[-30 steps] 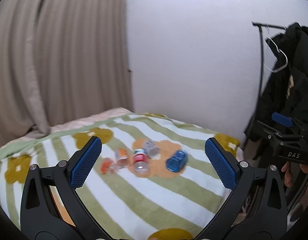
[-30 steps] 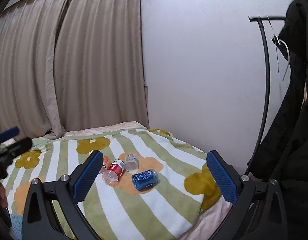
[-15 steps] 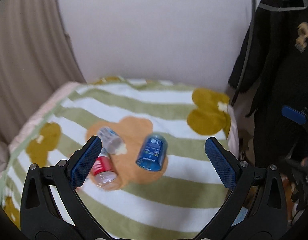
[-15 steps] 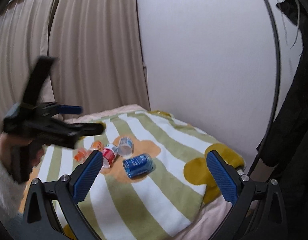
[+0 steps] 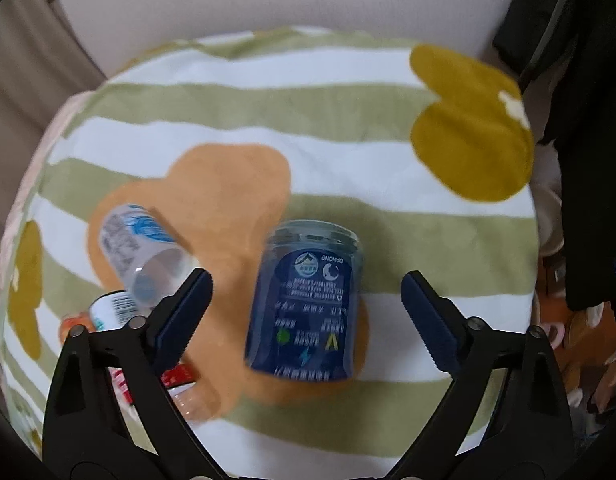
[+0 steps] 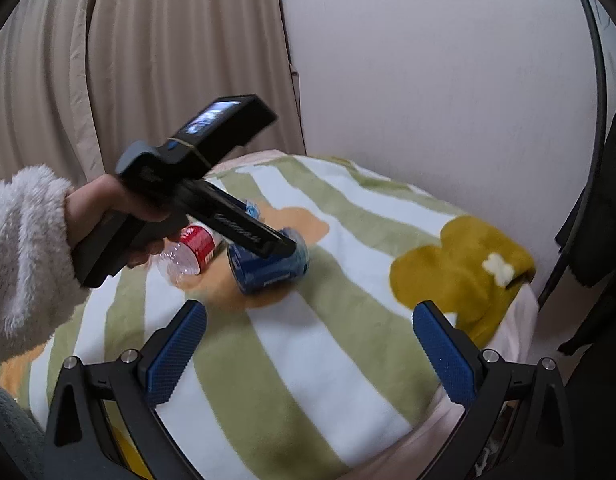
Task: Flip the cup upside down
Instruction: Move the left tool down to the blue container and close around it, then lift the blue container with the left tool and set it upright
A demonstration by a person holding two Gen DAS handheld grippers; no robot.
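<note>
A blue-labelled clear cup [image 5: 305, 304] lies on its side on the striped blanket [image 5: 267, 116]. My left gripper [image 5: 303, 300] hovers just above it, open, one finger on each side and not touching. In the right wrist view the left gripper [image 6: 285, 246] reaches down over the same blue cup [image 6: 263, 270]. My right gripper [image 6: 308, 344] is open and empty, nearer the blanket's front, well short of the cup.
A clear cup with a white-blue label [image 5: 137, 248] and a red-labelled cup [image 6: 191, 250] lie on their sides left of the blue cup. An orange item [image 5: 71, 326] lies further left. Dark clothing [image 5: 588, 80] hangs at the right; curtain and wall stand behind.
My left gripper has moved forward and down from far above the blanket to straddle the blue cup. The right gripper moved slightly closer. Both stay open.
</note>
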